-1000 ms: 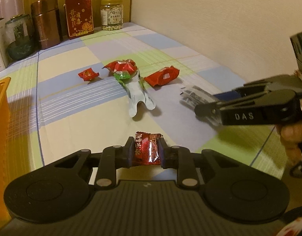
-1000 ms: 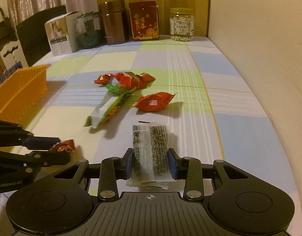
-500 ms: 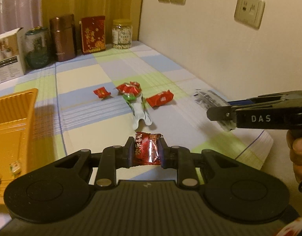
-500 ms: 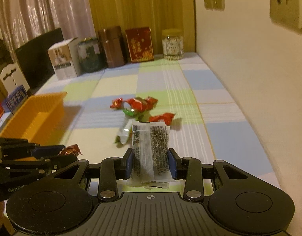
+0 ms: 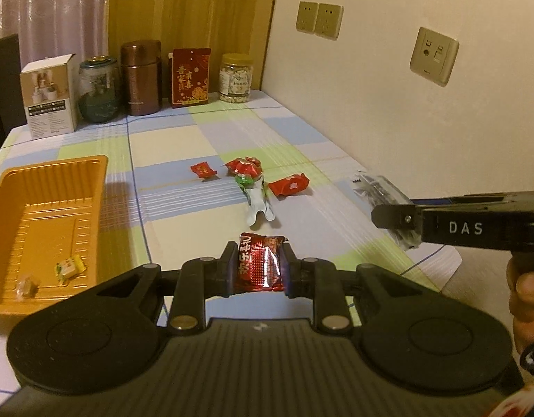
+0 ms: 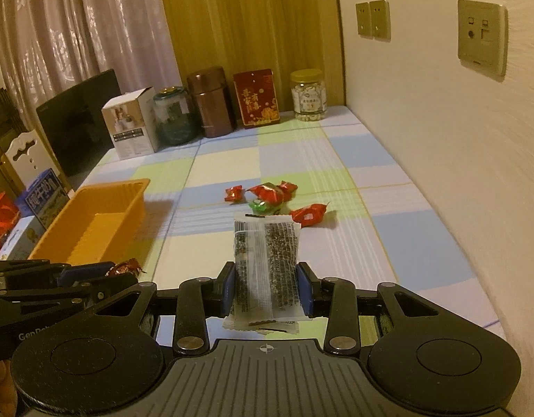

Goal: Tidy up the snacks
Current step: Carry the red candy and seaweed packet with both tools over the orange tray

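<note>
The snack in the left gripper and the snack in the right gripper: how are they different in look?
The red foil packet in the left gripper is shiny, opaque and short; the clear sesame-bar packet in the right gripper is see-through, dark inside, and longer, reaching well past the fingertips. The red foil packet carries large pale characters; the clear packet carries small dark print. Both are pinched at their sides, above the tablecloth.

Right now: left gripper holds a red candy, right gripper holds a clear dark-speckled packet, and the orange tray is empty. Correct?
Not quite: the orange tray is not empty. The left wrist view shows a small yellow-green sweet and a clear-wrapped piece inside. The left gripper holding a red candy and right gripper holding the packet are correct.
</note>
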{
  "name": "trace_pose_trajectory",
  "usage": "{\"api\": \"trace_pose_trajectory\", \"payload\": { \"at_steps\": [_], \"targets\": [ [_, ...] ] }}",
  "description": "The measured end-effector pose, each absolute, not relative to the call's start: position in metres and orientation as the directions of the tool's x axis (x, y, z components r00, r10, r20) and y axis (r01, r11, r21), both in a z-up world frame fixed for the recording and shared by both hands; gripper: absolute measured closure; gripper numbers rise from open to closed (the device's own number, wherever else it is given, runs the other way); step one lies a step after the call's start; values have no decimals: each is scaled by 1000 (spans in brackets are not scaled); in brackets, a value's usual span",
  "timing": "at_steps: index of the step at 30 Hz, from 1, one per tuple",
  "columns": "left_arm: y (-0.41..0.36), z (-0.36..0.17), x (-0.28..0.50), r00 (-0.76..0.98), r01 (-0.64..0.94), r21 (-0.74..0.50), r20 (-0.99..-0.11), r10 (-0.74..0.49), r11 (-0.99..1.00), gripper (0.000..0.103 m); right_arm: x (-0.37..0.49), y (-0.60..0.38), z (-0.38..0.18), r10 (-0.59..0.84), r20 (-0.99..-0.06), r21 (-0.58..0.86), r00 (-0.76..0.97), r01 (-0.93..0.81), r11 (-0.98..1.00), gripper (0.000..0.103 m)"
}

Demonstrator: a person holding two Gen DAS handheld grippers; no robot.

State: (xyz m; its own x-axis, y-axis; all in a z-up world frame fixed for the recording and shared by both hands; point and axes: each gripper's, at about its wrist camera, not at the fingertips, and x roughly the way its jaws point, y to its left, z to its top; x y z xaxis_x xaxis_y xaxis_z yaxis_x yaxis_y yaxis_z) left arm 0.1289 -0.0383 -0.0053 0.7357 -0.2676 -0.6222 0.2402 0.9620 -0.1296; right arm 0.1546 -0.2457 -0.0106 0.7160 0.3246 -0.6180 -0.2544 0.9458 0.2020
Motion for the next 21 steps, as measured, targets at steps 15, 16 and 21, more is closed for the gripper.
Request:
{"api": "trace_pose_trajectory", "payload": {
  "at_steps": [15, 16, 21],
  "targets": [
    [-19, 17, 87, 760, 206, -126, -604, -240, 970, 81, 105, -219, -3, 338, -613, 221, 715, -255, 941, 66],
    [-17, 19, 85, 763, 202, -124, -602, -236, 971, 81, 104, -217, -2, 338, -611, 221, 716, -256, 941, 66],
    [-7, 27, 77, 778, 178, -117, -591, -213, 977, 81, 95, -204, 2, 345, -601, 218, 721, -268, 939, 66]
  ]
}}
